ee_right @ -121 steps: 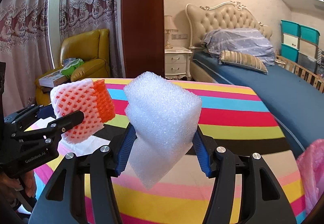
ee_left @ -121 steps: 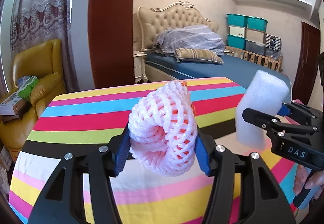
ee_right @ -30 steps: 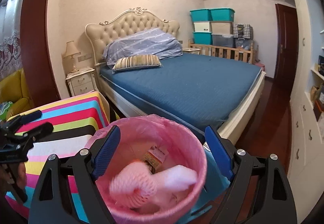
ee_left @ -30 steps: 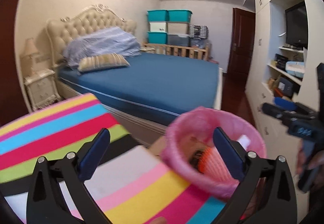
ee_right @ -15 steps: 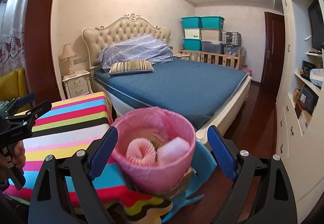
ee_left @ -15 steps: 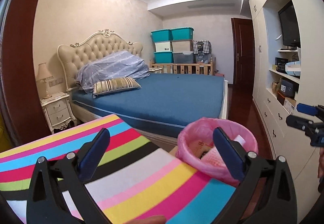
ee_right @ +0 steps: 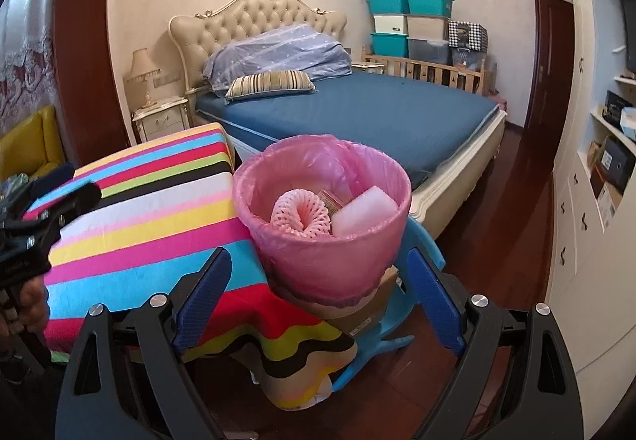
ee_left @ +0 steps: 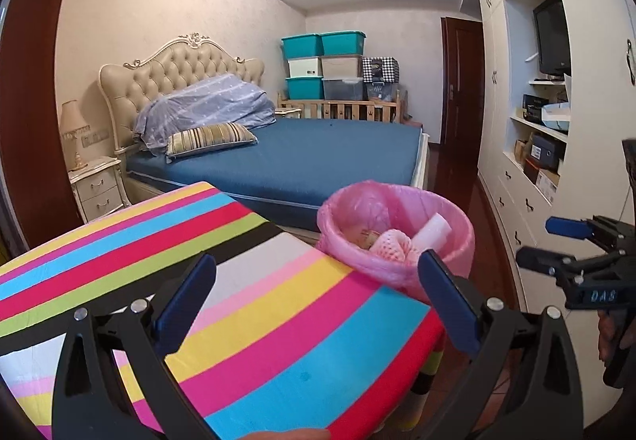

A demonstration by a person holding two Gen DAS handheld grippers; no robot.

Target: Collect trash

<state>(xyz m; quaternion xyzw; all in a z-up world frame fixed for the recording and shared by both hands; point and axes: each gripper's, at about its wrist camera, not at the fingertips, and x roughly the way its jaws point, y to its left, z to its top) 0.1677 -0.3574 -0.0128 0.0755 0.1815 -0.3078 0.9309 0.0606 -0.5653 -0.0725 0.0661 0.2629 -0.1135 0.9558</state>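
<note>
Standing beside the table (ee_left: 246,305), I note its striped cloth surface is bare; its far corner ends just short of the trash bin (ee_right: 330,261). The bin, lined with a pink bag, sits off that corner, on a cardboard box atop a blue stool (ee_right: 421,241). Beyond it the bed (ee_right: 357,114) edge runs close behind; dark wood floor (ee_right: 497,225) lies open to the right, between bed and white cabinets (ee_left: 512,201).

Left gripper (ee_left: 316,305): jaws spread wide, nothing between them, over the near part of the table, aimed toward the bin. Right gripper (ee_right: 318,301): jaws likewise wide apart and empty, low in front of the bin, bin wall seen between the blue pads. In the left wrist view the right gripper appears at the right edge, off the table side, held by a hand (ee_left: 612,332).

Trash in bin: pink foam fruit net (ee_right: 302,213), curled into a roll, its open end facing up and toward the right wrist camera; white foam block (ee_right: 365,213) just right of it, touching, long axis tilted, upper end leaning against the far right rim. A bit of printed wrapper (ee_right: 330,197) shows behind both.
</note>
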